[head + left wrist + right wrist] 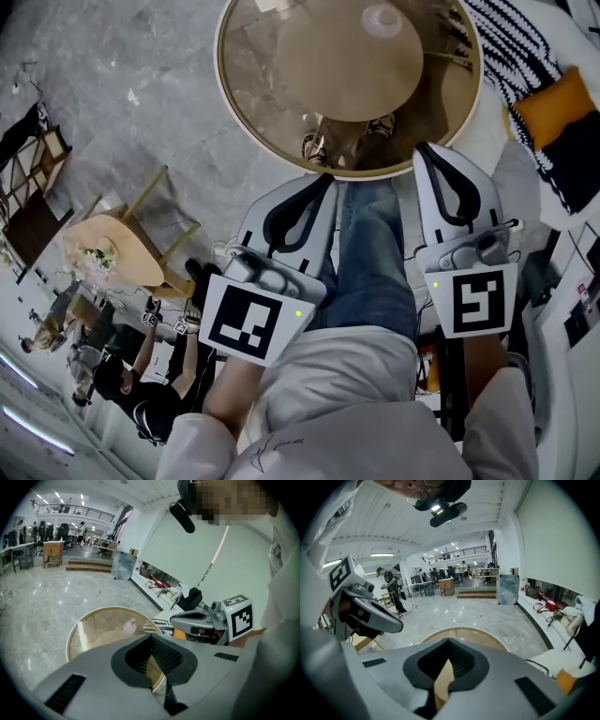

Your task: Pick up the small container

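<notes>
Container (382, 17): small and pale, sitting on the far side of the round counter (262, 56), well apart from both grippers
Container, left gripper view: there it is, standing on the glass top beyond the jaw tips, nothing touching it
Counter: glass top with a gold rim, a cone-shaped base showing through the glass
Left gripper (325, 181): clenched on nothing, jaws pressed together, tip at the counter's near rim in the head view
Right gripper (424, 150): clenched as well, pads meeting with nothing between them, tip over the near edge of the counter
Pair: side by side, both pointing toward the counter, the person's jeans (370, 246) showing between them
Right of the counter: an orange cushion (555, 105) lying beside a black-and-white striped throw (511, 42)
Left of the counter: grey marbled floor (112, 84), a wooden chair (127, 246) lower down
</notes>
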Tool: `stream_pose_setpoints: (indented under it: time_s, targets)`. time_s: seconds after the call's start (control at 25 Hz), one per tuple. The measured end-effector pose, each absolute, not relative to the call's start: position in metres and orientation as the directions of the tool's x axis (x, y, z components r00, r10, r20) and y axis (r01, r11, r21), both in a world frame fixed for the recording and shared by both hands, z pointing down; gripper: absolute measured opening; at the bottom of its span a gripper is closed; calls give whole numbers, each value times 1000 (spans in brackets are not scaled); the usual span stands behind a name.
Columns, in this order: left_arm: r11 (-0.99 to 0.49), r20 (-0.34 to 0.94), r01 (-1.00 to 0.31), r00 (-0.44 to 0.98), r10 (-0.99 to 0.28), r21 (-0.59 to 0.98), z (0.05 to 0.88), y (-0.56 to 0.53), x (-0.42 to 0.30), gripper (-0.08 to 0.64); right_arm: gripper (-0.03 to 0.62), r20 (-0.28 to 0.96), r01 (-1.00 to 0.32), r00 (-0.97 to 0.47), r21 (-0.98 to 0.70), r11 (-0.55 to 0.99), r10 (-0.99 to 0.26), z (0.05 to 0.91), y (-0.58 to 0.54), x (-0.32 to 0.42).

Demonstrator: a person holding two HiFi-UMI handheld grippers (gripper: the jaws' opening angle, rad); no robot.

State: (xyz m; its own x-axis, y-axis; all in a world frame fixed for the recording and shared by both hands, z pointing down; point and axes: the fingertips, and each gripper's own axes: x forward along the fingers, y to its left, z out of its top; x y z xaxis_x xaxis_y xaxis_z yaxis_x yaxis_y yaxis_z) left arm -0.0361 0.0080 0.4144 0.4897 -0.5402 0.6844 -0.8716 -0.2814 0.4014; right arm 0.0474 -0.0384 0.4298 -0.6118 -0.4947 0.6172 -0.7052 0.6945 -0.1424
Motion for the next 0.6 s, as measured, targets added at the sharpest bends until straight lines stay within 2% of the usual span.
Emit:
stream_pose_setpoints:
  time_s: [0.28,0.6]
  targets:
    - [-305,715,-882,469,-518,358,434,6,-38,5,17,570,-695,-633,-122,709,-523,442,-48,37]
    - [-288,718,-879,476,-508,379,454,2,-41,5,17,558,-698,-641,-138,702,-528,460,-52,27]
